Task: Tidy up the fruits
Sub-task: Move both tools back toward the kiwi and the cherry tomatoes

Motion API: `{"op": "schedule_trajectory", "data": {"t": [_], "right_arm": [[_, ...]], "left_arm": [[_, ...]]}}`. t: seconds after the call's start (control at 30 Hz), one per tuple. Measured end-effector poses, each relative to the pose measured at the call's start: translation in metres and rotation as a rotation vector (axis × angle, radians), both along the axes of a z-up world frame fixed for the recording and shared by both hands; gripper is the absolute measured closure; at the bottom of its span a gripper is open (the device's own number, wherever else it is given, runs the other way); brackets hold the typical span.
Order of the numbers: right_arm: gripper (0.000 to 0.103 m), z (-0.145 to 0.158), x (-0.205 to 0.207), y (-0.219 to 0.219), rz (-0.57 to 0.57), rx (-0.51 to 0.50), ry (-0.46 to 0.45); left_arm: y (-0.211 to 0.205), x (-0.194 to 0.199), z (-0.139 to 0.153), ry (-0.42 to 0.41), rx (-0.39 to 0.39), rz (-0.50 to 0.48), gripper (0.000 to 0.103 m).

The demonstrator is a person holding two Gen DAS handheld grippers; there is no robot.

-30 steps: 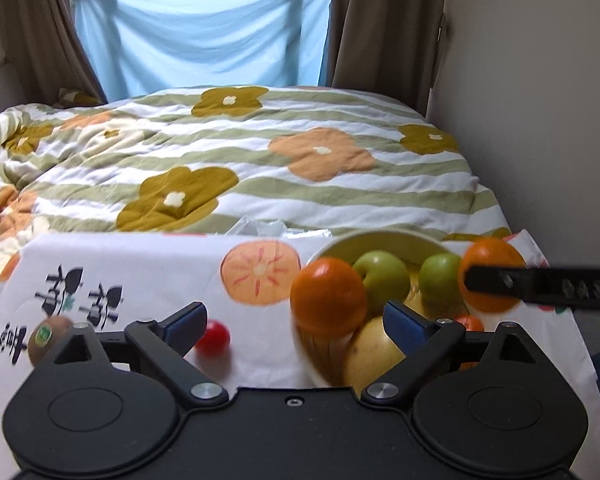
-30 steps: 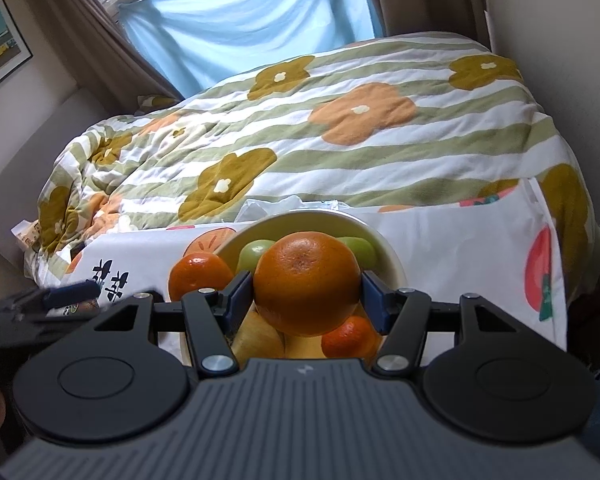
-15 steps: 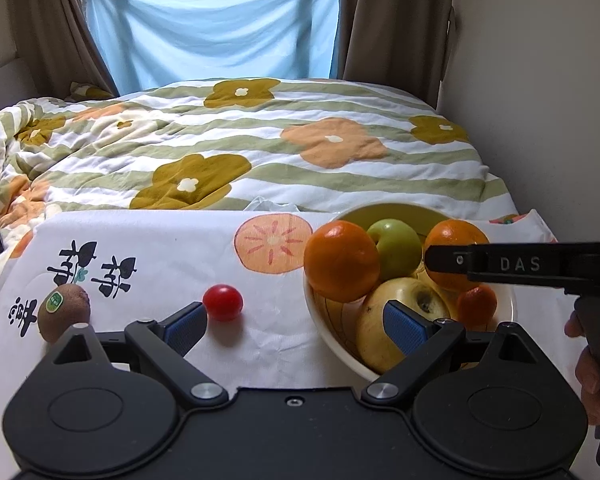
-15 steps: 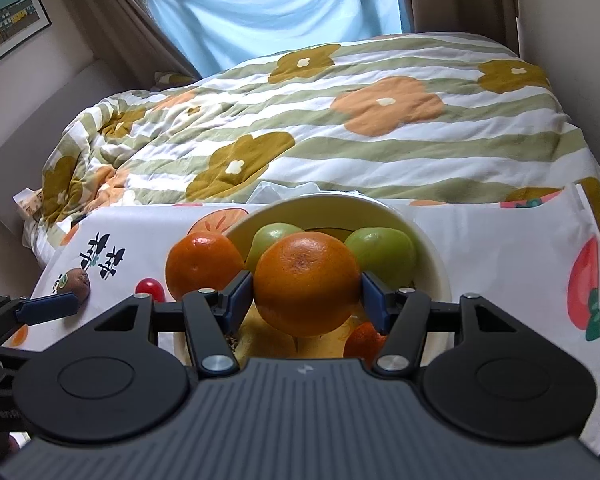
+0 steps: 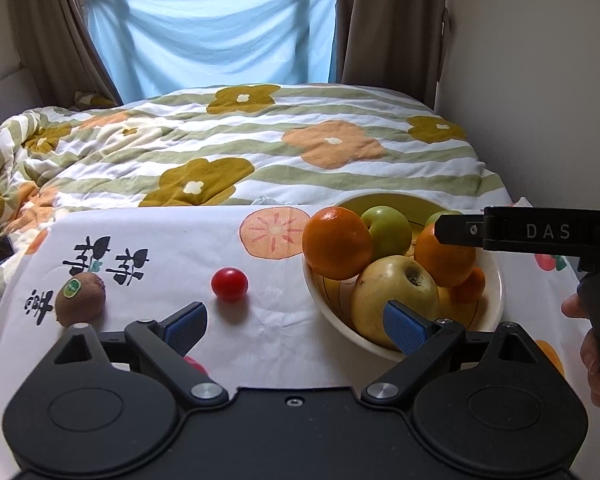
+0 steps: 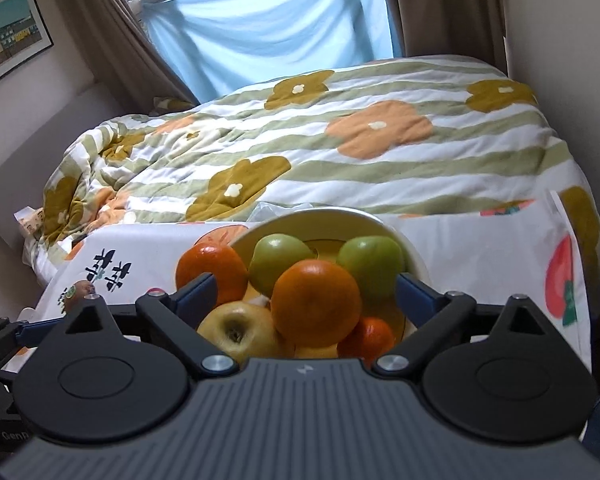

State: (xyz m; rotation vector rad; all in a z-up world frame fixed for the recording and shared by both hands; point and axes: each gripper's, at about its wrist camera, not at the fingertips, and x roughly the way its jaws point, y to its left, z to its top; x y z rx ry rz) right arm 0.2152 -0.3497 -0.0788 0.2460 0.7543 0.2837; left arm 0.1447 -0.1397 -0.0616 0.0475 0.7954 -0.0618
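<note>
Two grippers were seen over a cloth-covered table at the foot of a bed. The right gripper was spreading its jaws above the bowl, with an orange lying between the blue pads but no longer pressed by them; it rested on the heap of fruit. The left gripper was held with its jaws wide apart and nothing between them, low over the near edge of the table.

In the bowl, set toward the right edge of the table, a second orange, two green apples, a yellow apple and a small mandarin were piled. Out on the cloth, a cherry tomato was left near the middle, and a kiwi toward the left edge.

The white tablecloth was printed with persimmon motifs and black brush characters, which could not be read. A green sticker was borne by the kiwi, its print too small to make out. The letters "DAS" were read on the right gripper's side in the left wrist view.

Beyond the far edge, a quilt striped green and white with ochre and orange flowers was spread. A blue cloth was hung over the window between brown curtains, and a framed picture was fixed on the left wall.
</note>
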Motion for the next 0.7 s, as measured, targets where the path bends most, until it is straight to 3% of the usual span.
{"op": "schedule_trajectory", "data": {"t": [0.37, 0.7], "right_arm": [[0.000, 0.030, -0.039, 0.010, 0.032, -0.038, -0.046], [0.000, 0.060, -0.072, 0.044, 0.118, -0.025, -0.090]], "left_arm": [[0.005, -0.040, 0.028, -0.067, -0.005, 0.033, 0.006], [0.039, -0.090, 0.054, -0.137, -0.002, 0.145, 0.006]]}}
